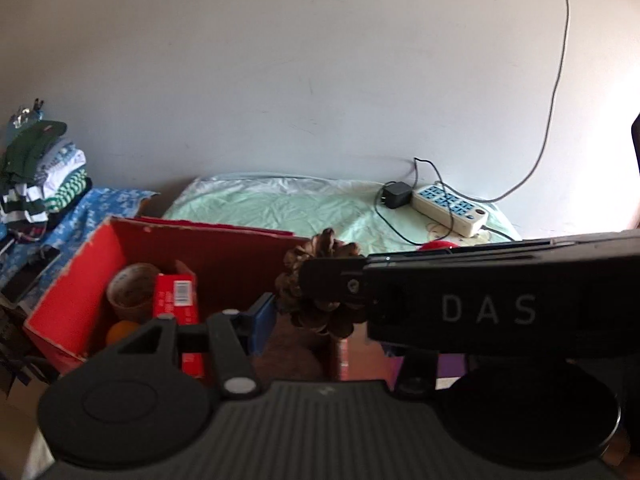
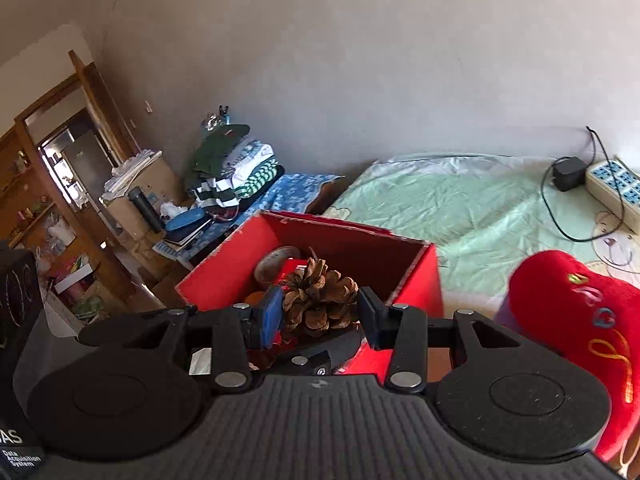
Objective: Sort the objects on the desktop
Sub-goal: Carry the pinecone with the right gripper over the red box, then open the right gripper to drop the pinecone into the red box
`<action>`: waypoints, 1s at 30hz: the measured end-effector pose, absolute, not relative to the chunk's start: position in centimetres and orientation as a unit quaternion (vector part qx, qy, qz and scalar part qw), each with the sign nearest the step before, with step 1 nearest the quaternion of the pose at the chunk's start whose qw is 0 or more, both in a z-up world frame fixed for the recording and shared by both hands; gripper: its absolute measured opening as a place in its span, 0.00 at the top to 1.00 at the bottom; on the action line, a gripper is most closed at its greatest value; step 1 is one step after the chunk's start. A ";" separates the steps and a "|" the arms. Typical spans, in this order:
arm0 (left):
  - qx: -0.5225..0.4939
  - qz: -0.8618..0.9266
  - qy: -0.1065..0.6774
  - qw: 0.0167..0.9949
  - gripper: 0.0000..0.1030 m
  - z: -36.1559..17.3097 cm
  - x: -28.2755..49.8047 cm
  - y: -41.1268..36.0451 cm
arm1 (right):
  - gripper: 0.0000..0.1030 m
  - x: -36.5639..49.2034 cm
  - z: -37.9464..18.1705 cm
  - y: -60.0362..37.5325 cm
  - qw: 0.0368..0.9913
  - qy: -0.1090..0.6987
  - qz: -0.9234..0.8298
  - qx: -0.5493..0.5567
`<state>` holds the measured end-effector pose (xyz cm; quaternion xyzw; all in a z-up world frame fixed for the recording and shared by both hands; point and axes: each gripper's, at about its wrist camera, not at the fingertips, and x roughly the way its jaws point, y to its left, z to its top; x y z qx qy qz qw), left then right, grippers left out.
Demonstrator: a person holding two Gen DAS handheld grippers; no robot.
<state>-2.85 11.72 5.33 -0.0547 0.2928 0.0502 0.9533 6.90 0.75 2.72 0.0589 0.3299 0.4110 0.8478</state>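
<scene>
A brown pine cone (image 2: 320,300) sits between the blue pads of my right gripper (image 2: 320,314), which is shut on it just above the open red box (image 2: 416,280). The box holds a roll of tape (image 1: 130,288), a red packet (image 1: 176,300) and an orange ball (image 1: 122,330). In the left wrist view the pine cone (image 1: 320,312) shows beside the left gripper's blue left pad (image 1: 262,320). The right gripper's black body (image 1: 500,300) crosses in front and hides the left gripper's right finger, so its state is unclear.
The box stands on a bed with a pale green sheet (image 2: 460,200). A white power strip (image 1: 450,208) with a black adapter (image 1: 396,194) lies at the back right. A red plush toy (image 2: 580,320) lies right of the box. Folded clothes (image 2: 232,172) are stacked on the left.
</scene>
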 end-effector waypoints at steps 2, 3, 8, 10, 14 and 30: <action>-0.054 0.063 0.294 0.952 0.50 5.1 -2.9 14.4 | 0.57 6.9 2.6 3.8 0.845 0.328 0.419 0.047; -0.057 0.067 0.298 0.950 0.50 5.0 -3.0 16.1 | 0.57 7.1 2.5 5.5 0.843 0.331 0.421 0.044; -0.041 0.072 0.338 0.938 0.50 3.5 -2.5 23.7 | 0.57 8.2 0.9 13.0 0.820 0.372 0.432 0.048; -0.028 0.073 0.359 0.930 0.49 2.5 -1.9 25.8 | 0.57 8.7 0.0 15.3 0.810 0.395 0.432 0.047; -0.013 0.072 0.390 0.918 0.49 1.0 -1.1 28.5 | 0.57 9.6 -1.7 19.0 0.789 0.438 0.428 0.050; 0.000 0.043 0.410 0.911 0.34 -0.8 -1.0 30.3 | 0.49 9.4 -4.2 22.1 0.773 0.504 0.382 0.054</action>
